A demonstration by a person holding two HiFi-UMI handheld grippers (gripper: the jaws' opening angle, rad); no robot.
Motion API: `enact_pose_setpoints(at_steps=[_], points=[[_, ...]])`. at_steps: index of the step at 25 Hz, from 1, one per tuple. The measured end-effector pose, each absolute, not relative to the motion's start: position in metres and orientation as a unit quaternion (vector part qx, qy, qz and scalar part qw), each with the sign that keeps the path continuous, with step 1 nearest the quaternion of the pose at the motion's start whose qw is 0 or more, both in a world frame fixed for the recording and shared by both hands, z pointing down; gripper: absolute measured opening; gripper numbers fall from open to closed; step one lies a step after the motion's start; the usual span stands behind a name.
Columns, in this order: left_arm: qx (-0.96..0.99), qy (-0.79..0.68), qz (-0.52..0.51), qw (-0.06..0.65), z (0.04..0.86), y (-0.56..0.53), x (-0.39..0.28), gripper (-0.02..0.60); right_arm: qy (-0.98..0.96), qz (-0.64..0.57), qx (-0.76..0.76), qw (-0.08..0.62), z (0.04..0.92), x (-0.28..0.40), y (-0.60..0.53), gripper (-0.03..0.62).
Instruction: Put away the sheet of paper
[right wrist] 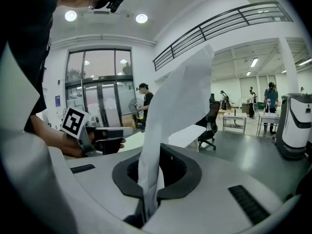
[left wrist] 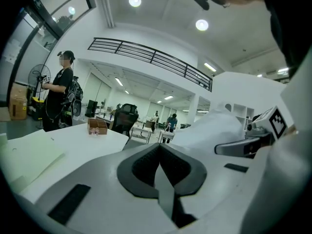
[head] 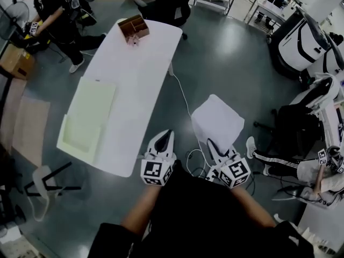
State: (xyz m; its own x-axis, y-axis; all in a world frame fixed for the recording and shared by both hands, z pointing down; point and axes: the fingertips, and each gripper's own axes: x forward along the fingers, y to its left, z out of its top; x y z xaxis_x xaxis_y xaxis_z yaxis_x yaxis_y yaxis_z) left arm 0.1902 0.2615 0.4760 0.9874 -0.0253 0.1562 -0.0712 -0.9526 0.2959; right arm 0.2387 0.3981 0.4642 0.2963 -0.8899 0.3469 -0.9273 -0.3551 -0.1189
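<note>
A white sheet of paper (head: 217, 121) hangs in the air over the grey floor, just right of the white table (head: 140, 74). My right gripper (head: 210, 142) is shut on its near edge; in the right gripper view the sheet (right wrist: 180, 96) rises bent out of the closed jaws (right wrist: 150, 177). My left gripper (head: 167, 135) is beside it at the table's near corner, its jaws (left wrist: 159, 152) together with nothing in them. The sheet (left wrist: 214, 126) also shows at the right of the left gripper view. A pale green paper tray (head: 88, 120) lies on the table's near left part.
A brown compartment box (head: 133, 28) stands at the table's far end. A person (head: 54, 15) stands at the far left and an office chair (head: 166, 4) behind the table. A cable (head: 185, 101) runs over the floor. A white machine (head: 306, 42) and a seated person (head: 301, 168) are at the right.
</note>
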Motion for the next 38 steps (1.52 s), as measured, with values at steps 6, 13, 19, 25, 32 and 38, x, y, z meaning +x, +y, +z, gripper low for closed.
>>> enact_pose_setpoints(at_steps=[6, 13, 19, 25, 32, 38], points=[[0.981, -0.068, 0.081, 0.162, 0.490, 0.188, 0.182, 0.003, -0.598, 0.185, 0.776, 0.081, 0.470, 0.240, 0.327, -0.002], [0.978, -0.119, 0.061, 0.162, 0.491, 0.123, 0.155, 0.003, -0.638, 0.180, 0.744, 0.087, 0.472, 0.239, 0.257, -0.002], [0.970, -0.171, 0.045, 0.167, 0.481, 0.094, 0.128, 0.003, -0.669, 0.173, 0.717, 0.093, 0.464, 0.230, 0.220, -0.002], [0.953, -0.242, 0.042, 0.176, 0.485, 0.073, 0.093, 0.003, -0.721, 0.168, 0.665, 0.099, 0.461, 0.213, 0.176, -0.002], [0.923, -0.338, 0.045, 0.179, 0.496, 0.036, 0.041, 0.003, -0.796, 0.161, 0.575, 0.099, 0.470, 0.174, 0.100, -0.002], [0.884, -0.435, 0.045, 0.167, 0.492, 0.001, 0.010, 0.003, -0.860, 0.162, 0.473, 0.098, 0.478, 0.143, 0.032, -0.002]])
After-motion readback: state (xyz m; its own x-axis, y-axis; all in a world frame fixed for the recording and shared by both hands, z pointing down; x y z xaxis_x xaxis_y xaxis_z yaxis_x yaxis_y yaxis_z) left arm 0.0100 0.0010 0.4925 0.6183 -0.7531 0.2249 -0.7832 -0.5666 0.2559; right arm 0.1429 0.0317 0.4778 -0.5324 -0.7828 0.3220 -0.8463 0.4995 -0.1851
